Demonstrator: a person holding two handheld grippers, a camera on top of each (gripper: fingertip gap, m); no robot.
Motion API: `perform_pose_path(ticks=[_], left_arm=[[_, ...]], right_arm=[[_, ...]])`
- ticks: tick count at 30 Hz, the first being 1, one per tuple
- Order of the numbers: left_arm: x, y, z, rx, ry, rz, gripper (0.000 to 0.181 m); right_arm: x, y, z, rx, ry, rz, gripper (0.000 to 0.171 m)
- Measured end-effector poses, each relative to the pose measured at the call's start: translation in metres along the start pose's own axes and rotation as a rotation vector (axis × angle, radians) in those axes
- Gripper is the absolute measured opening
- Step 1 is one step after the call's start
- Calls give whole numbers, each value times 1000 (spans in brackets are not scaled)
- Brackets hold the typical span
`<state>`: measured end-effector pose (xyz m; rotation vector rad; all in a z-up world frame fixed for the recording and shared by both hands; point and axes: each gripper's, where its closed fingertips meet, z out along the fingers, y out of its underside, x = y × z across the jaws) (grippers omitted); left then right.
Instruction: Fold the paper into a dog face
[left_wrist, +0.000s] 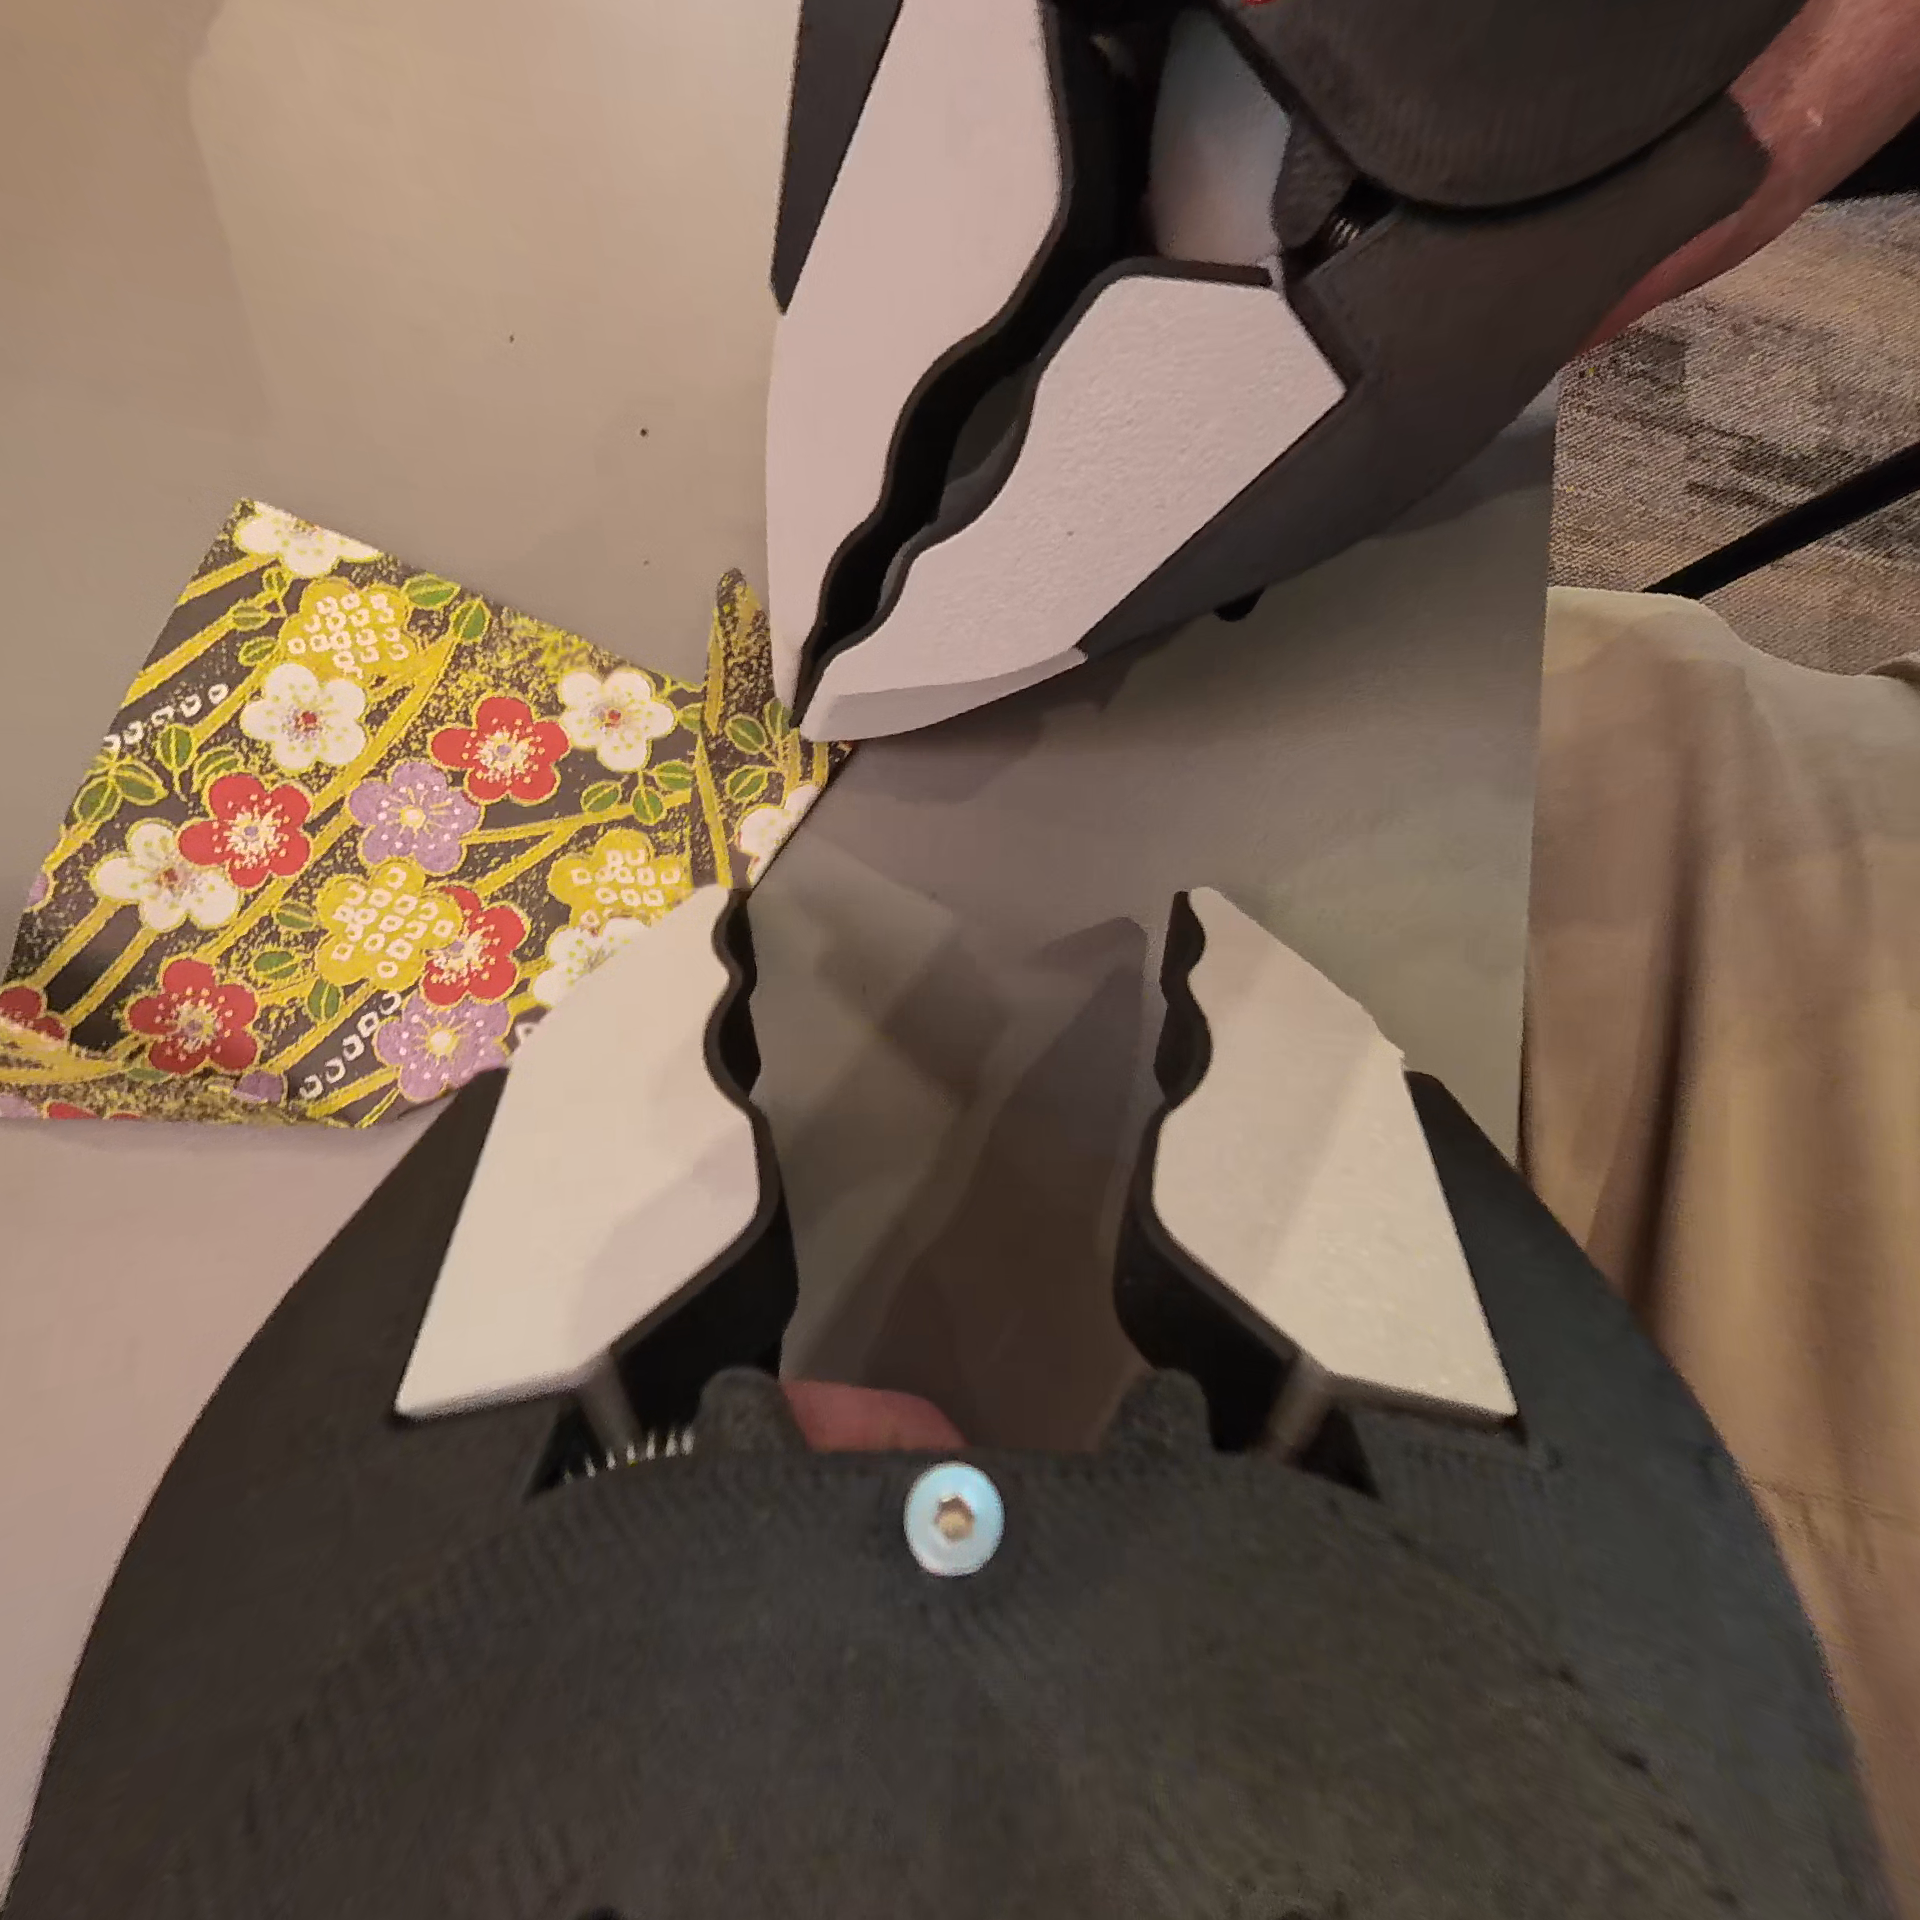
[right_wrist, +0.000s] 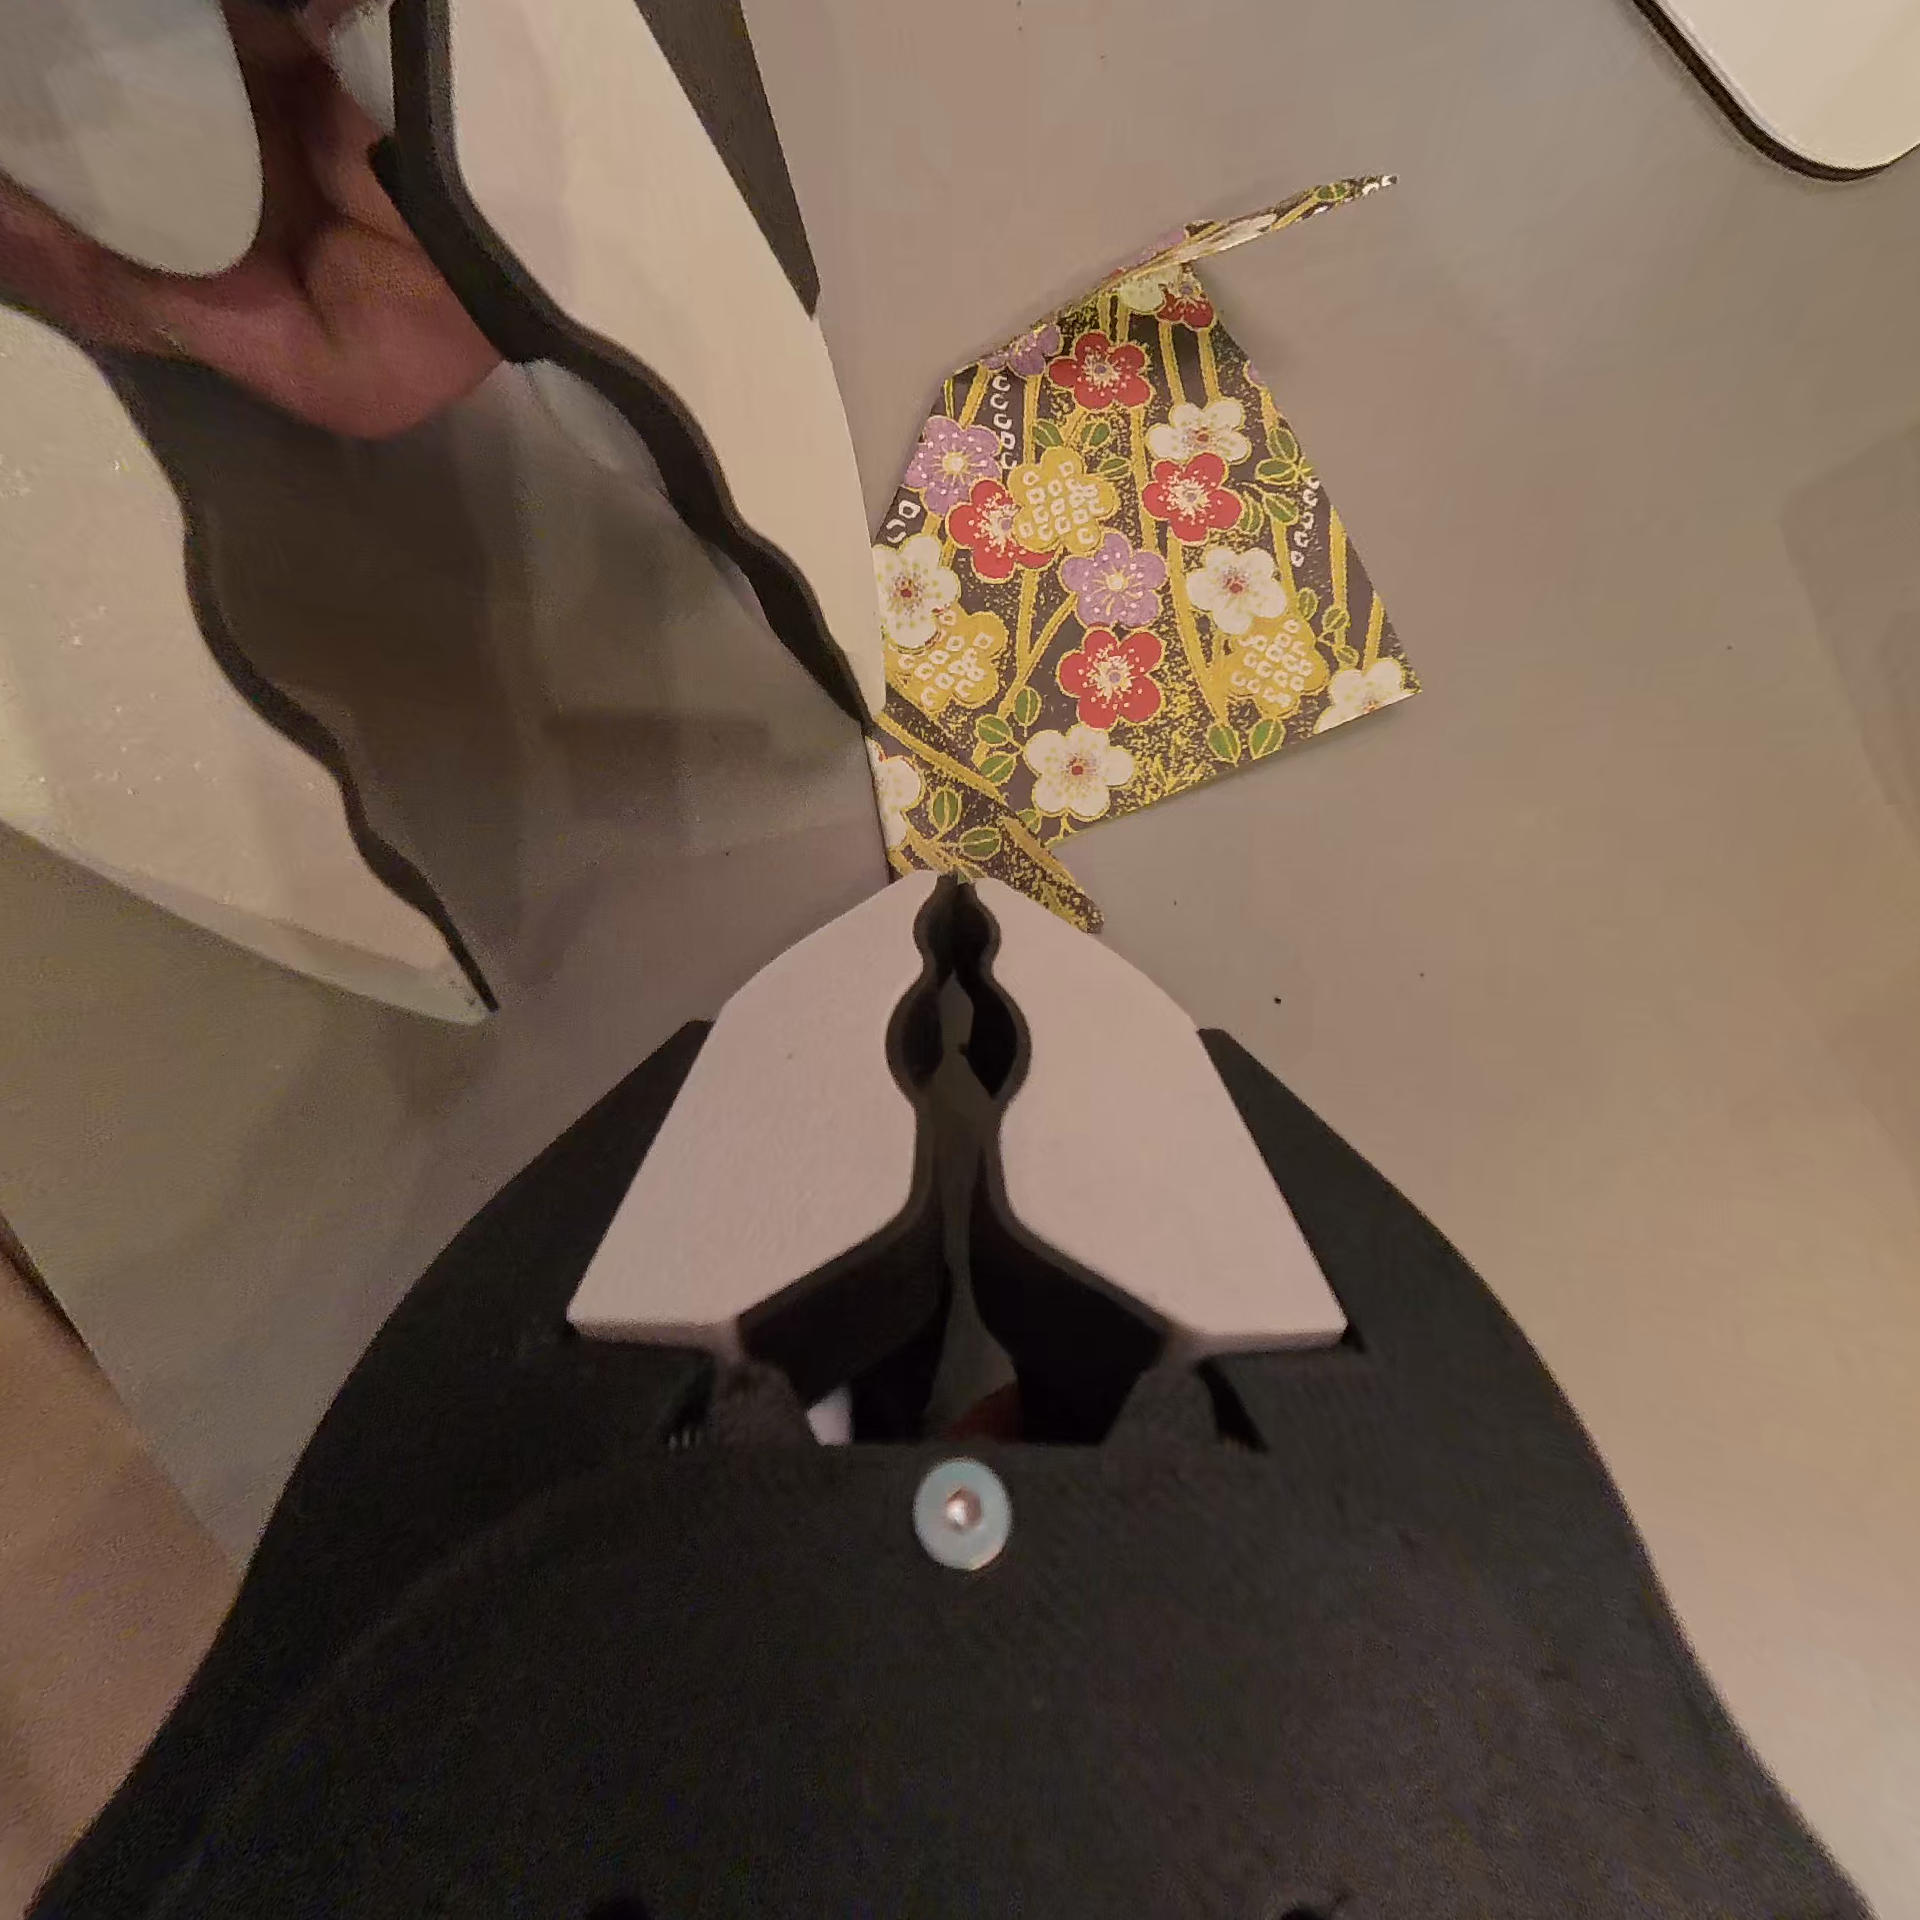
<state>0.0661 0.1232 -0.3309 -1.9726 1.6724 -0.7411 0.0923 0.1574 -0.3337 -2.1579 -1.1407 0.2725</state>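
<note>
The paper (left_wrist: 364, 831) is a folded sheet with red, white, purple and yellow flowers on black. It lies on the pale table at the left of the left wrist view and shows in the right wrist view (right_wrist: 1122, 603) too. My right gripper (left_wrist: 805, 717) comes down from the top, shut on the paper's right corner, where a small flap stands up. In its own view the right gripper (right_wrist: 951, 883) has its tips closed at that corner. My left gripper (left_wrist: 951, 914) is open and empty, its left finger over the paper's near edge. It fills the left of the right wrist view (right_wrist: 675, 862).
The table's right edge (left_wrist: 1538, 831) borders a beige cloth (left_wrist: 1714, 1039) and grey carpet (left_wrist: 1766, 416). A hand (left_wrist: 1818, 135) holds the right gripper. A white object with a dark rim (right_wrist: 1818, 83) lies on the table beyond the paper. Spacing between my two grippers at the tips: around 5 cm.
</note>
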Motion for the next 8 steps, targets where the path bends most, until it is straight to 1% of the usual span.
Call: perform_pose_path(ticks=[1,5,8], left_arm=[[-2,1,-2,0,0,-9,74],[-15,10,-11,-2,-35,-55,80],[-9,10,-15,9,19,-92,83]], right_arm=[[0,0,0,0,-2,4,0],[-1,0,0,5,-12,15,0],[-1,-1,0,0,-9,10,0]])
